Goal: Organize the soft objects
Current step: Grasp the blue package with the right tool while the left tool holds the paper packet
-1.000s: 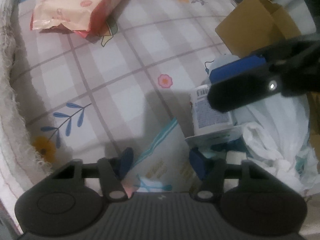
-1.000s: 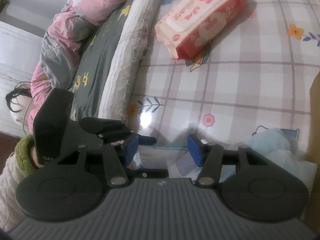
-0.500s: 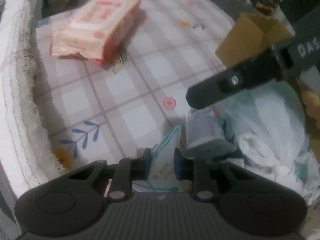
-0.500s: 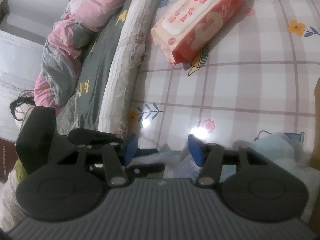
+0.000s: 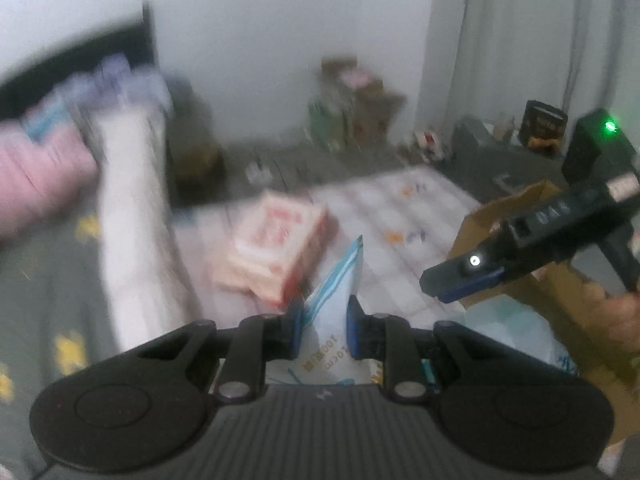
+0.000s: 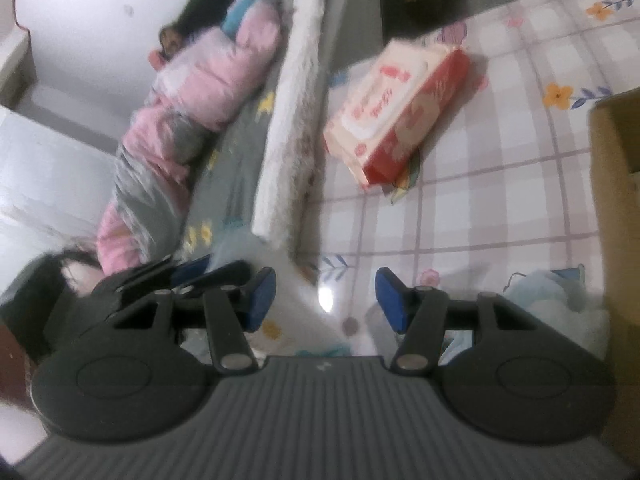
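Our left gripper (image 5: 323,326) has its jaws clamped on a soft white and blue packet (image 5: 334,300), lifted above the checked mat (image 5: 404,216). Our right gripper (image 6: 326,298) holds nothing, its jaws apart. Farther off, a pink wipes pack (image 6: 394,110) lies on the mat, near a cardboard box (image 5: 516,216).

Blur and cut-off edges hide much of your view.

From your left wrist, the wipes pack (image 5: 276,256) and the bedding (image 5: 44,176) at the left smear into streaks, and the print on the pouch (image 5: 332,320) in your left gripper (image 5: 323,326) stays unreadable below its pads. The cardboard box (image 6: 616,184) runs off the right edge of your right wrist view, its inside unseen.
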Demonstrator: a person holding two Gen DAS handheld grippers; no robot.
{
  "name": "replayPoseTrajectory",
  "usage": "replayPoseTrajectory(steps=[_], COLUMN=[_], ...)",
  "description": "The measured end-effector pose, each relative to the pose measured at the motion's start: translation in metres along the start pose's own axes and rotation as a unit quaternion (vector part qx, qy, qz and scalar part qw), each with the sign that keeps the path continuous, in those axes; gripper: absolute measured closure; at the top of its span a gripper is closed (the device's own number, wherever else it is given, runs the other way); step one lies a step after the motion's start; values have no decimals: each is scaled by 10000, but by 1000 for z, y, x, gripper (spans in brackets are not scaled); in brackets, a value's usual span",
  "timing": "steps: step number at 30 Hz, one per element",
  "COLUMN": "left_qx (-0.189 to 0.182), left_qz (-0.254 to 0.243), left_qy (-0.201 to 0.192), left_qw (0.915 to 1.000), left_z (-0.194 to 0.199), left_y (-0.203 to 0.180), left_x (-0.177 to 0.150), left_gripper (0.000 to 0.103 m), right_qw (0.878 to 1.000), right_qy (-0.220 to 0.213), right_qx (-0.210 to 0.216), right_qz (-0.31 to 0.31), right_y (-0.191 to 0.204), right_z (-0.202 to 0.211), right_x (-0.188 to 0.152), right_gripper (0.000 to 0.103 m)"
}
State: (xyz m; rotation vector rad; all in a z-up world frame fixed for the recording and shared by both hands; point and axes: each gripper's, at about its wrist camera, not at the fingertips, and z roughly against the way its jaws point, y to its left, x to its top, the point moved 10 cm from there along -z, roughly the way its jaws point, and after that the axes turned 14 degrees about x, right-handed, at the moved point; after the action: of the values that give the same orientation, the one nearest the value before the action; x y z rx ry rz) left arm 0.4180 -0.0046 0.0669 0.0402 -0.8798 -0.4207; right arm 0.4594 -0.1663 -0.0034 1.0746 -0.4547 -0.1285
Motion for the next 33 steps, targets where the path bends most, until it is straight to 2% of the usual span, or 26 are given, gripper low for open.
replayPoseTrajectory(steps=[3, 5, 8, 10, 13, 17, 19, 21, 25, 28, 29, 32, 33], left_qx=[436, 705, 874, 812, 959, 928, 1033, 1174, 1300, 1693, 1876, 2581, 2712], left_qz=[-387, -664, -862, -900, -1029, -1179, -1334, -1461, -1438, -1437, -1454, -1851, -1990], left_qy=[-598, -1017, -1425, -1491, -1542, -1408, -1421, -1518, -1721, -2115, -2276, -2731, -2799], left_qw=[9965, 9901, 9822, 9814, 9780, 9786, 9754, 9705, 9658, 9518, 9444, 9080, 8992], left_z=[45, 74, 103, 113, 120, 126, 133, 138, 145, 155, 159, 156, 151], left_y=[-18, -34, -61, -80, -100, -122, -129, -134, -128, -111, -105, -102, -104], left_x=[-9, -23, -49, -70, -101, -142, -159, -167, -150, -126, -117, -109, -113], left_gripper=[81, 81, 81, 81, 81, 80, 80, 80, 80, 80, 80, 80, 80], right_qw=[9998, 9997, 9997, 9996, 9990, 9980, 9976, 9972, 9977, 9986, 9987, 9983, 9979], right_qy=[-125, -151, -98, -8, 123, 329, 434, 535, 406, 137, 31, -157, -198], right_qx=[119, 183, 226, 295, 414, 437, 396, 327, 338, 378, 420, 486, 507], right_qz=[22, 55, 73, 4, -147, -326, -363, -398, -419, -346, -301, -295, -340], right_y=[14, 24, 32, 35, 36, 32, 30, 27, 30, 38, 43, 46, 44], right_z=[18, 27, 35, 35, 33, 31, 32, 35, 44, 56, 61, 68, 69], right_x=[-9, -20, -45, -65, -96, -139, -157, -173, -179, -166, -162, -154, -151], right_gripper=[48, 48, 48, 48, 48, 48, 48, 48, 48, 48, 48, 48, 48])
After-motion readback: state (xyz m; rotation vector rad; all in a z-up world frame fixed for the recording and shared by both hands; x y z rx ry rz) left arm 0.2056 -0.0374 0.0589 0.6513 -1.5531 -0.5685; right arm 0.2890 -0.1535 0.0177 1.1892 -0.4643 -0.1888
